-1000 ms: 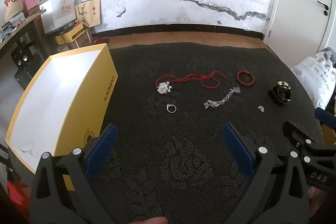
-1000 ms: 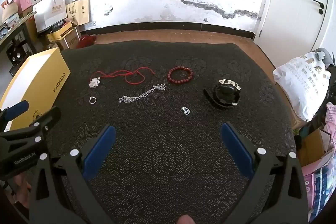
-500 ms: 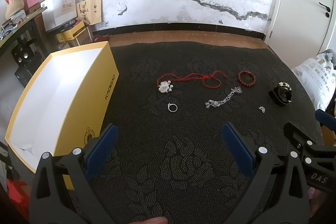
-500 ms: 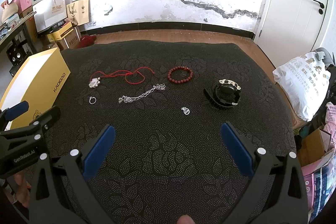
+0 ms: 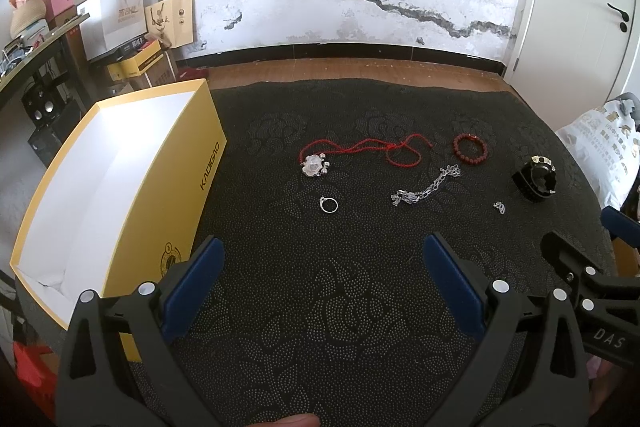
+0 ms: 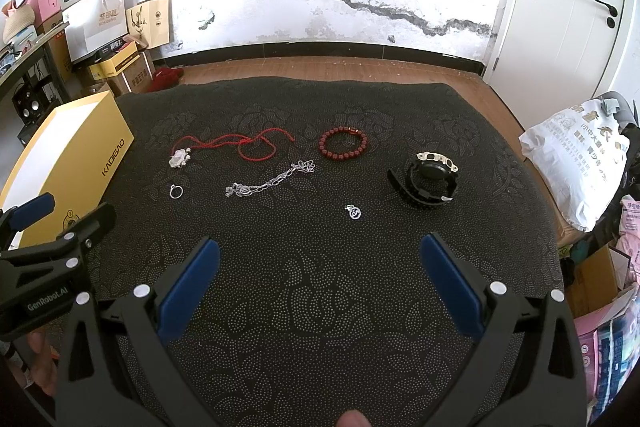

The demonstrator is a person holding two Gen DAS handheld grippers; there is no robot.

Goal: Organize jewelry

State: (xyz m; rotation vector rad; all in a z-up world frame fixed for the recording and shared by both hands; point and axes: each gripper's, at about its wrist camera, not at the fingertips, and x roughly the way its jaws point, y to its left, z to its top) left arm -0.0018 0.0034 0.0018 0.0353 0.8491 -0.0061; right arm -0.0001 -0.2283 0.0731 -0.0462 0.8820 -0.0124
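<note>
Jewelry lies spread on a black patterned cloth (image 6: 320, 307): a red cord necklace (image 6: 236, 143) with a silver pendant (image 6: 179, 159), a silver ring (image 6: 176, 191), a silver chain (image 6: 272, 181), a red bead bracelet (image 6: 343, 143), a small silver charm (image 6: 353, 212) and a black watch (image 6: 430, 181). An open yellow box (image 5: 104, 187) with a white inside stands at the left. My left gripper (image 5: 320, 259) is open and empty, well short of the ring (image 5: 329, 205). My right gripper (image 6: 320, 259) is open and empty, just short of the charm.
The cloth's far edge meets a wooden floor (image 6: 320, 67) and a white wall. A white bag (image 6: 576, 163) sits at the right edge. Boxes and paper bags (image 5: 128, 23) are stacked at the back left. A white door (image 6: 568, 7) stands at the back right.
The left gripper has tilted slightly upward, so the jewelry sits a little lower in its view. The right gripper has barely moved. Both stay open.
</note>
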